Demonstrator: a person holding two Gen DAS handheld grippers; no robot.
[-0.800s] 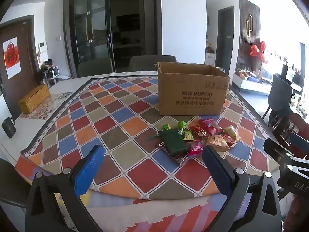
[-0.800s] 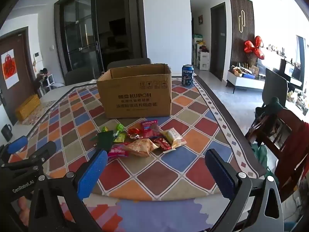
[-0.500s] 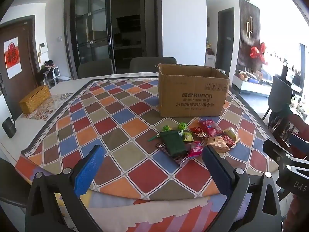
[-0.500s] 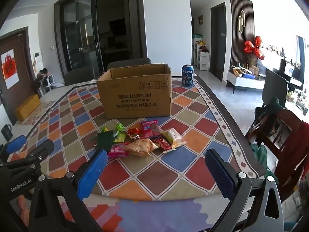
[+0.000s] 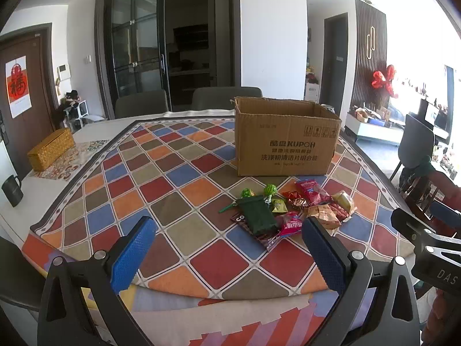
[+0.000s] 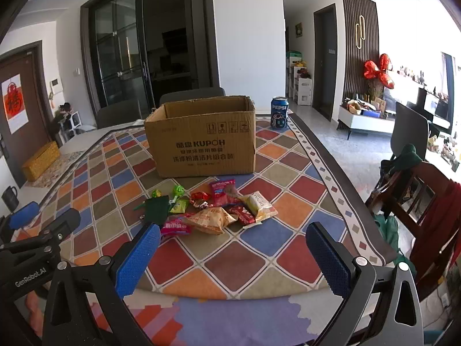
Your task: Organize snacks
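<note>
left gripper (image 5: pixel 227 248): jaws spread wide, nothing between the blue pads, held over the near edge of the table.
right gripper (image 6: pixel 230 255): jaws also spread wide and holding nothing, over the near edge, just right of the left one.
snacks (image 6: pixel 214 209): a loose heap of small packets on the checked tablecloth (image 5: pixel 161 184), toward the near right part of the table, just in front of the box.
dark green pouch (image 5: pixel 257 213): at the left end of the heap, lying over a dark wrapper.
cardboard box (image 6: pixel 203 141): open top, upright, behind the heap toward the far edge.
pepsi can (image 6: pixel 279 112): upright at the far right corner, just beside the box.
woven box (image 5: pixel 51 149): at the left edge.
mug (image 5: pixel 12 190): near left edge, off the cloth.
</note>
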